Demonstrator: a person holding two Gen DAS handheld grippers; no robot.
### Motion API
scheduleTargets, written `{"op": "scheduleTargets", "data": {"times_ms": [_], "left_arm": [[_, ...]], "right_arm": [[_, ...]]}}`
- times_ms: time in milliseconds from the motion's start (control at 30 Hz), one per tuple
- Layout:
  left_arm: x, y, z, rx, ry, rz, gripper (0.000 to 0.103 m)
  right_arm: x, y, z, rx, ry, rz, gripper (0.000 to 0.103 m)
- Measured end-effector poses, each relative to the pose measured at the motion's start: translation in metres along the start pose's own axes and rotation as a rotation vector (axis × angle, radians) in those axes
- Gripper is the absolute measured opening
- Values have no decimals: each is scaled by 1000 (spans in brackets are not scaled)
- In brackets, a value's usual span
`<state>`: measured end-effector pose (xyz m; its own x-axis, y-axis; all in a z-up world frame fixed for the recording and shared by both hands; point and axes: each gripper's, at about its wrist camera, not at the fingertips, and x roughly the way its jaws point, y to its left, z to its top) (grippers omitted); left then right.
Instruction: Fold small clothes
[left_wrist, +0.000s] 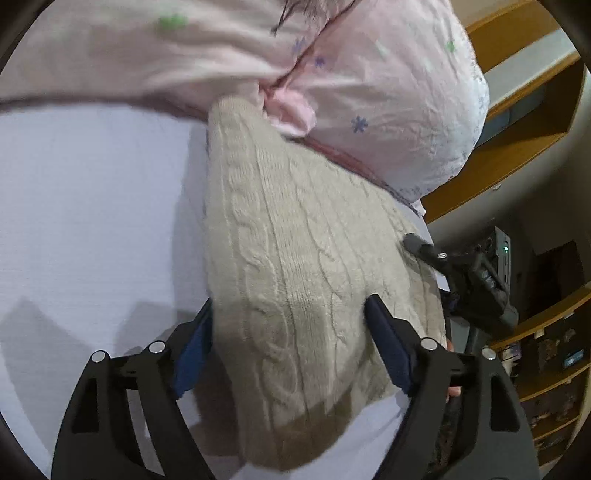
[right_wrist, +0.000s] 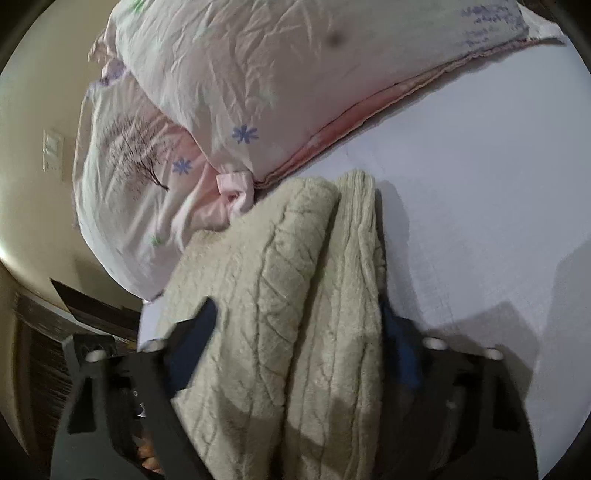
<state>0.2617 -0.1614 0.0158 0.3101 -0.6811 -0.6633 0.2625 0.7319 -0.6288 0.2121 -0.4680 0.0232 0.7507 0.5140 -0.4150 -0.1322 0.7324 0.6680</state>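
Note:
A beige cable-knit sweater (left_wrist: 295, 266) lies folded on the white bed sheet (left_wrist: 92, 221). My left gripper (left_wrist: 291, 321) has its jaws spread wide, one on each side of the sweater's near end. In the right wrist view the same sweater (right_wrist: 288, 295) shows as a thick folded bundle. My right gripper (right_wrist: 295, 328) also stands wide, its blue-padded fingers (right_wrist: 192, 343) on either side of the bundle. The other gripper (left_wrist: 476, 284) shows at the sweater's right edge in the left wrist view.
Pink pillows with flower prints (left_wrist: 388, 92) lie against the sweater's far end, also in the right wrist view (right_wrist: 229, 92). Wooden shelves (left_wrist: 517, 122) stand beyond the bed's right side. A wall with a light switch (right_wrist: 51, 147) is at the left.

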Motion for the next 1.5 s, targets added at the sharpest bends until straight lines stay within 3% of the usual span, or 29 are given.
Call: {"op": "scheduleTargets", "data": {"times_ms": [67,133,200,333,367,433,467,500,600,700,733,767,833,933,1000,1100,1133,1167,1200,1233,1300,1367,1433,1500], "left_arm": [[5,-3,2,4,-13,-9,71],[-4,-1,3,8,-23,-44,46],[-26,0,0,42,-42,-57,43],[-92,6,-15,172,-158,41,44],[-109,13,-20,205,-179,110,46],[-114,23,-23,229,-179,226,56],[-116,32,-26,231,-169,311,57],[-119,39,-29,221,-163,346,61],[-149,43,-40,211,-289,368,67],[-166,28,-45,232,-388,315,70],[-167,26,-45,237,-393,296,72],[-164,20,-46,253,-391,270,72],[-143,9,-41,283,-358,261,73],[-120,6,-40,302,-311,270,72],[-114,5,-44,322,-308,297,72],[-121,8,-53,314,-311,298,72],[-125,9,-55,307,-312,296,72],[-131,11,-62,297,-316,304,73],[-137,12,-71,289,-322,328,75],[-140,13,-78,287,-326,351,84],[-148,16,-95,273,-336,451,94],[-148,17,-110,275,-328,544,98],[-143,16,-118,282,-307,583,102],[-133,16,-124,292,-267,594,102]], "right_arm": [[5,-1,-2,6,9,34,42],[3,2,-4,-7,-13,65,38],[0,15,-9,-48,-36,144,37],[23,63,-20,-157,24,220,36],[36,79,-23,-191,50,214,40],[58,99,-28,-245,91,139,44],[65,107,-31,-284,88,52,49],[60,110,-33,-300,48,1,50],[22,112,-39,-275,-100,38,52],[18,123,-49,-309,-44,53,45],[24,127,-51,-317,-19,43,34],[36,132,-52,-331,24,19,9],[44,133,-55,-342,15,-17,9],[28,112,-43,-227,-95,-18,9],[33,100,-43,-187,-73,-54,9],[29,109,-51,-236,-70,-86,17],[23,112,-51,-244,-75,-86,28],[13,114,-54,-259,-97,-96,54],[0,116,-60,-281,-123,-110,72],[-10,117,-64,-294,-147,-123,99],[-37,115,-83,-330,-225,-162,101],[-52,112,-103,-358,-231,-238,101],[-51,109,-121,-386,-173,-325,101],[-38,109,-135,-416,-88,-331,101]]}}
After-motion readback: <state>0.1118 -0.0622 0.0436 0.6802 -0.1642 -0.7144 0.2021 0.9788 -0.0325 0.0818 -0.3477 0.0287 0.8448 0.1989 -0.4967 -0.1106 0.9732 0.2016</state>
